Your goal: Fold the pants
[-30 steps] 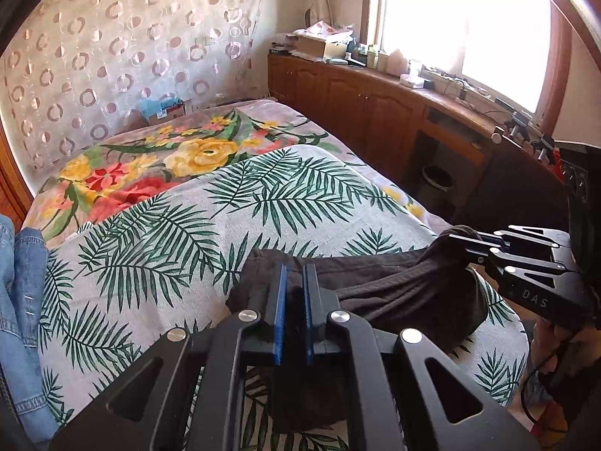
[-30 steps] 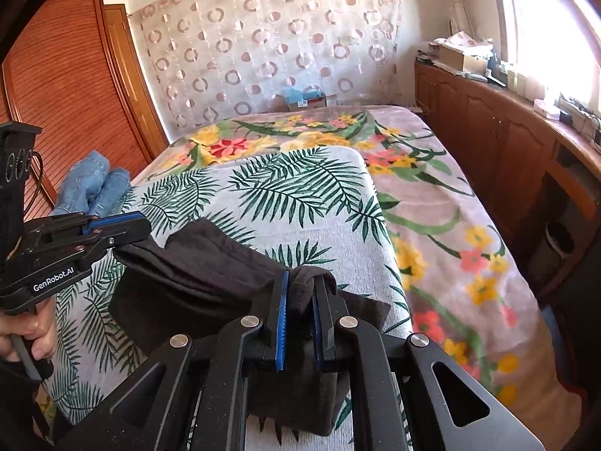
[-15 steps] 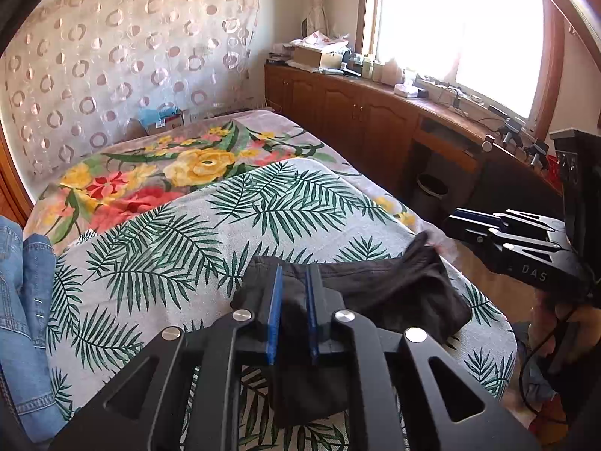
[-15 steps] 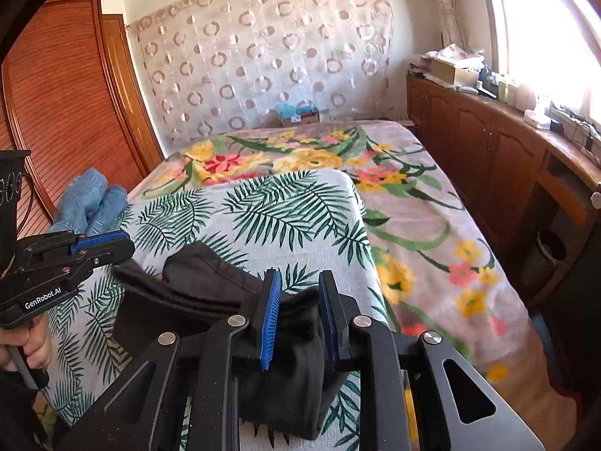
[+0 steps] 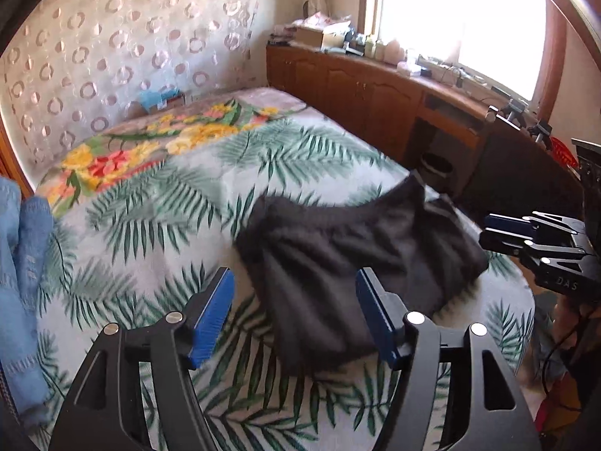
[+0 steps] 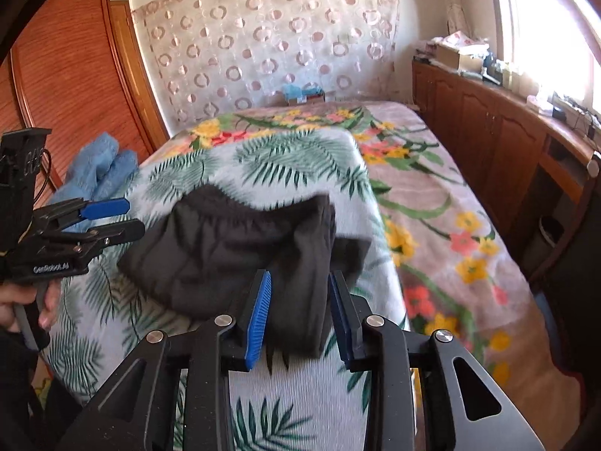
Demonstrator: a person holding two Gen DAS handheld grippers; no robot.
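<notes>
While both claws gape, pants [image 5: 360, 259] lie between.

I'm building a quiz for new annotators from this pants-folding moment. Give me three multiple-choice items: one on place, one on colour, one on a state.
1. Where do the dark pants lie?
A. on the leaf-print bedspread
B. on the wooden cabinet
C. on the floor

2. What colour are the pads on the left gripper?
A. red
B. blue
C. white

3. How does the right gripper stand?
A. shut on the pants
B. shut on nothing
C. open

Key: 1 A, the pants rest bunched on the palm-leaf cover; 2 B, both pads show blue in the left wrist view; 3 C, its fingers stand apart either side of a fold of cloth without pressing it.
</notes>
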